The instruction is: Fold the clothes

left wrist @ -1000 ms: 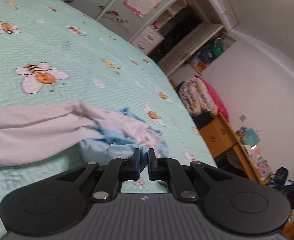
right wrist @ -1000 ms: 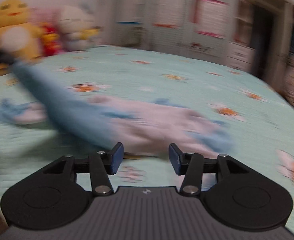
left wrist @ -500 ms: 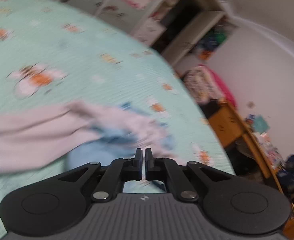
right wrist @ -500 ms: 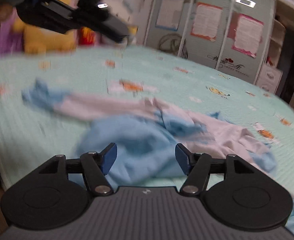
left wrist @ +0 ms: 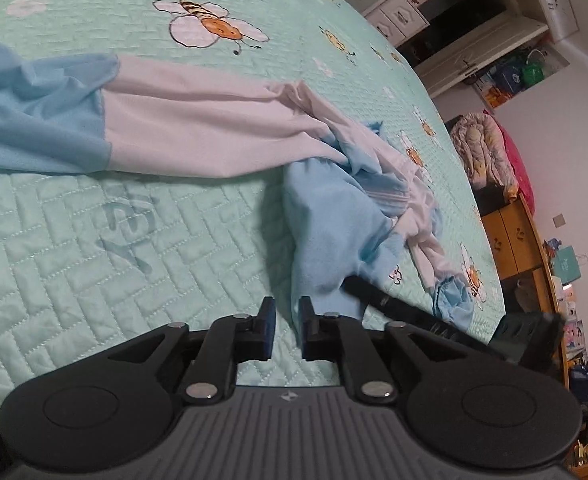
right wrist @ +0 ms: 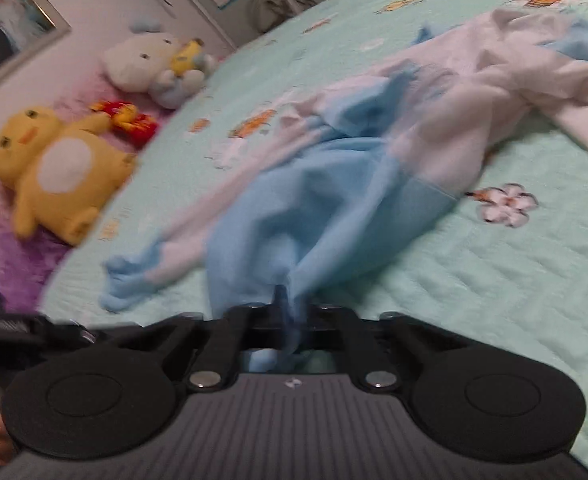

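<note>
Lying crumpled on the quilt (left wrist: 93,240), the garment (left wrist: 197,132) stretched a white-and-blue sleeve left of its bunched blue middle. Only the left wrist view showed the left gripper (left wrist: 287,330) with its fingers narrowly apart, holding nothing, just short of the garment's near edge, and the shelves (left wrist: 474,52) beyond the quilt. Only the right wrist view showed the right gripper (right wrist: 289,312) pinched closed on a blue fold of the garment (right wrist: 334,200), with a yellow plush toy (right wrist: 53,172) and a white plush toy (right wrist: 153,64) left of the quilt (right wrist: 514,280). That view was blurred, so which part of the garment was pinched could not be told.
</note>
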Demonstrator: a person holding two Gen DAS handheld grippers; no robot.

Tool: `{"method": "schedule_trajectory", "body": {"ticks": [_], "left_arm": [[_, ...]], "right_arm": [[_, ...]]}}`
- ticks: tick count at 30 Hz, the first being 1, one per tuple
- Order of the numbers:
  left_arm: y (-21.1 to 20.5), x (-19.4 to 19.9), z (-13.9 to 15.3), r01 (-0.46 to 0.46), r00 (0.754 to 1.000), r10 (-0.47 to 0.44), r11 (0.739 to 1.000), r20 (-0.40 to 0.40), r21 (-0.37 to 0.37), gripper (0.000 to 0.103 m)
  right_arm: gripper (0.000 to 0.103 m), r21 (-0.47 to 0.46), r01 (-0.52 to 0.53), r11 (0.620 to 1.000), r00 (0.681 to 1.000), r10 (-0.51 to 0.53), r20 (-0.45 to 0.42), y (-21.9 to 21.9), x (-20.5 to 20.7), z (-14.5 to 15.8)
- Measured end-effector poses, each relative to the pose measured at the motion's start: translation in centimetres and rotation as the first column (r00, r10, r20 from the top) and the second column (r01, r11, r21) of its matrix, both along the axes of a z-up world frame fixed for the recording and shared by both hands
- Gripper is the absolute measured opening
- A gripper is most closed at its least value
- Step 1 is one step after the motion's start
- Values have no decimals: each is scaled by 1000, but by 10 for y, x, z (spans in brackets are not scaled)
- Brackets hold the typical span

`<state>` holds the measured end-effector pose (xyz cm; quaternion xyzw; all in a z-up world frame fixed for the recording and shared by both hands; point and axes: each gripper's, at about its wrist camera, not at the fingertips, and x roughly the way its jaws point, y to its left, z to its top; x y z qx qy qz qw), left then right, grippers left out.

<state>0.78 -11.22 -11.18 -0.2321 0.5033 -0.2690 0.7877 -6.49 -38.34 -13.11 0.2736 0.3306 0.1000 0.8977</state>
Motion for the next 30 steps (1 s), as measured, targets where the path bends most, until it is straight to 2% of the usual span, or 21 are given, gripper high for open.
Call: {"method": "schedule_trajectory", "body": {"ticks": [2,5,8,11,13,14,16,18,20,22,23,26,27,29,30], "left_arm": [[-4,-1,1,5,1000,-5,1000,4,0,18],[-5,-2,0,9,1000,-10,1000,12,11,27],[-10,-4,0,21,999,-22,999,34,44,30],[-22,-5,-2,59,996,-66,994,65,97,34],[-33,-5,-4,95,991,-105,987,77,127,36],[-39,-4,-5,111,989,-123,985,79,134,39],[-51,2,-9,133,987,-142,985,75,110,42],[-61,11,-12,126,988,-131,990,80,65,46],[-72,19,-13,120,989,-121,993,85,20,53],[-83,27,-14,114,990,-112,993,91,-24,54],[-89,30,-15,111,990,-107,993,94,-47,56],[-107,39,-15,119,988,-108,987,110,-103,64],[-115,42,-16,131,986,-118,985,116,-109,67],[-132,49,-22,149,985,-138,983,104,-105,78],[-139,56,-29,138,989,-132,986,73,-94,78]], "right_arm": [[0,40,6,999,999,-8,40,-4,1,6],[0,201,79,976,988,-104,117,-44,-14,34],[0,274,176,946,953,-233,195,-97,-39,67],[0,217,342,914,910,-380,168,-151,-57,72],[0,88,468,879,873,-476,105,-175,-65,59],[0,64,492,868,866,-496,72,-184,-66,48],[0,96,486,869,873,-487,-18,-198,-68,23],[1,98,468,878,884,-464,-59,-197,-69,7],[5,90,438,894,899,-434,-66,-189,-71,-1],[7,124,420,899,908,-414,-73,-185,-71,-4],[11,135,409,903,913,-403,-69,-183,-72,-5],[46,141,371,918,929,-368,-50,-175,-74,-4],[48,122,363,924,932,-360,-46,-172,-71,-4],[48,83,347,934,938,-345,-39,-166,-66,-5],[48,64,339,939,941,-337,-34,-162,-62,-6]]}}
